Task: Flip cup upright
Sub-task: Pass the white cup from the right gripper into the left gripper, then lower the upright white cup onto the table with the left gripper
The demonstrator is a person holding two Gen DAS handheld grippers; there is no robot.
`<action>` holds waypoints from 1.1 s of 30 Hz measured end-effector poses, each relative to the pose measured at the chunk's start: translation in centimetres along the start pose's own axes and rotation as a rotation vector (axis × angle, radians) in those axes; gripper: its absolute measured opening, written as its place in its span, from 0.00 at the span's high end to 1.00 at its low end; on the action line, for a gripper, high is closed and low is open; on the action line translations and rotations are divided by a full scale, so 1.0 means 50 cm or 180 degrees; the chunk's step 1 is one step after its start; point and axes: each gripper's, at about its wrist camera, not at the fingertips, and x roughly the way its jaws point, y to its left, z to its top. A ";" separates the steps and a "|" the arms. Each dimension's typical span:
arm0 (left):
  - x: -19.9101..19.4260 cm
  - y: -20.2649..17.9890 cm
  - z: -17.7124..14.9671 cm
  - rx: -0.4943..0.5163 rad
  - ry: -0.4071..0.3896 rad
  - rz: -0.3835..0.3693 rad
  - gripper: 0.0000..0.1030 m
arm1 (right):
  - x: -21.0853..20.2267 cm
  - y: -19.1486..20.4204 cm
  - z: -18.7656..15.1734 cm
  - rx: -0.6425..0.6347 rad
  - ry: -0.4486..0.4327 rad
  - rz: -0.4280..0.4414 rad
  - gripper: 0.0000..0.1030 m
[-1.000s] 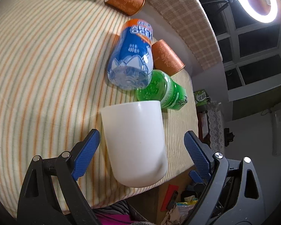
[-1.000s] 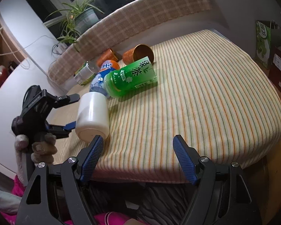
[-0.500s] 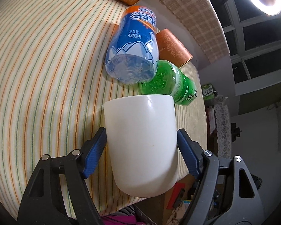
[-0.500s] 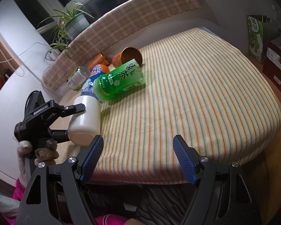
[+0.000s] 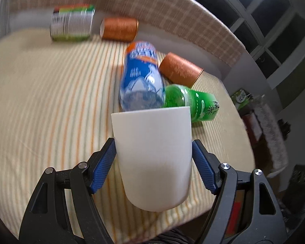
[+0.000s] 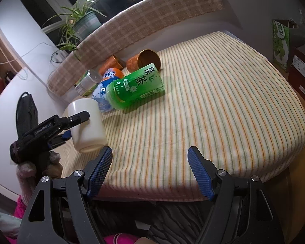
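Observation:
A plain white cup (image 5: pixel 153 154) is clamped between the blue pads of my left gripper (image 5: pixel 153 162), near the striped table's front left edge. In the right wrist view the white cup (image 6: pixel 87 126) is tilted, its mouth pointing up and away, its base low, lifted a little off the cloth; the left gripper (image 6: pixel 71 126) holds it from the left. My right gripper (image 6: pixel 149 170) is open and empty, hovering over the table's near edge.
A blue water bottle (image 5: pixel 141 79), a green tea bottle (image 6: pixel 136 87) and two orange cups (image 5: pixel 180 70) (image 5: pixel 119 29) lie on their sides just beyond the white cup. A green can (image 5: pixel 72 25) lies at the back. The striped tablecloth (image 6: pixel 223 105) stretches right.
My left gripper closed on the white cup, lifted it and swung it from lying on its side toward upright. The right gripper stayed about where it was.

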 end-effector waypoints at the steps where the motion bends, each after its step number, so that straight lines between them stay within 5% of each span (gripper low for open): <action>1: -0.004 -0.004 -0.001 0.0070 -0.0055 0.0040 0.25 | 0.001 0.003 0.000 -0.0009 0.0004 0.0003 0.26; 10: -0.009 -0.049 -0.007 0.0641 -0.0431 0.0390 0.26 | 0.008 0.017 -0.001 -0.0047 0.0040 -0.0001 0.26; 33: 0.009 -0.084 -0.038 0.1065 -0.0527 0.0610 0.26 | 0.004 0.024 0.002 -0.0098 -0.0018 -0.0068 0.26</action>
